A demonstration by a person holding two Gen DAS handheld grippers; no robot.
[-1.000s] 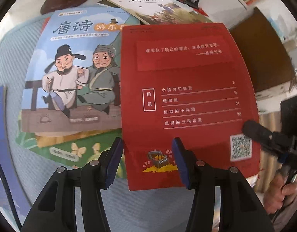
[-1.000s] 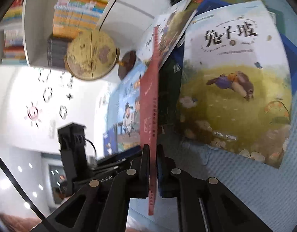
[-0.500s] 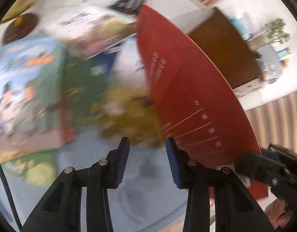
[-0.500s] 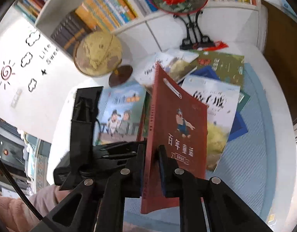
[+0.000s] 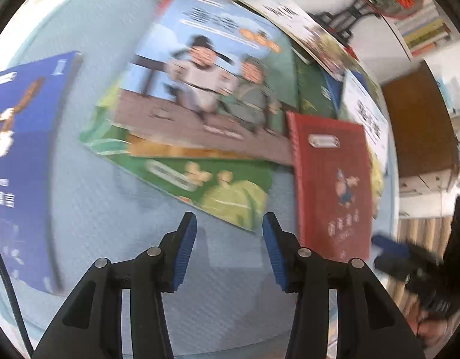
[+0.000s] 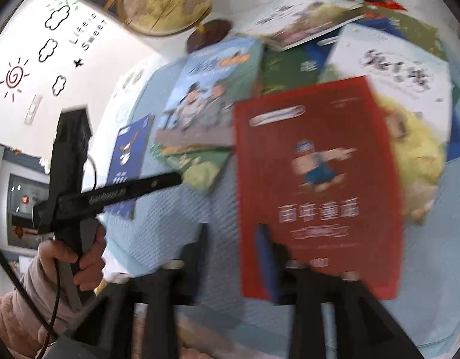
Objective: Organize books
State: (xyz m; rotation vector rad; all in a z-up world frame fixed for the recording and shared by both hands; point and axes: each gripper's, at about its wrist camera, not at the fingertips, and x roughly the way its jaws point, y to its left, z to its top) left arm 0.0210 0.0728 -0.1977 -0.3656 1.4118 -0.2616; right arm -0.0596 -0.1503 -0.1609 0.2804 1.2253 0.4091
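In the lower middle of the frame, both pairs of fingers are opening with nothing between them, the right gripper beside the red book, the left gripper over the blue mat.

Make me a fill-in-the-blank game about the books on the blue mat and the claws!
1. The book lying nearest the right claw has a ______ cover.
2. The round thing on a stand behind the books is a ______.
3. Between the left claw's blue pads there is only the light blue ______.
4. The book with two cartoon men lies on top of a ______ book.

Missing words: red; globe; mat; green
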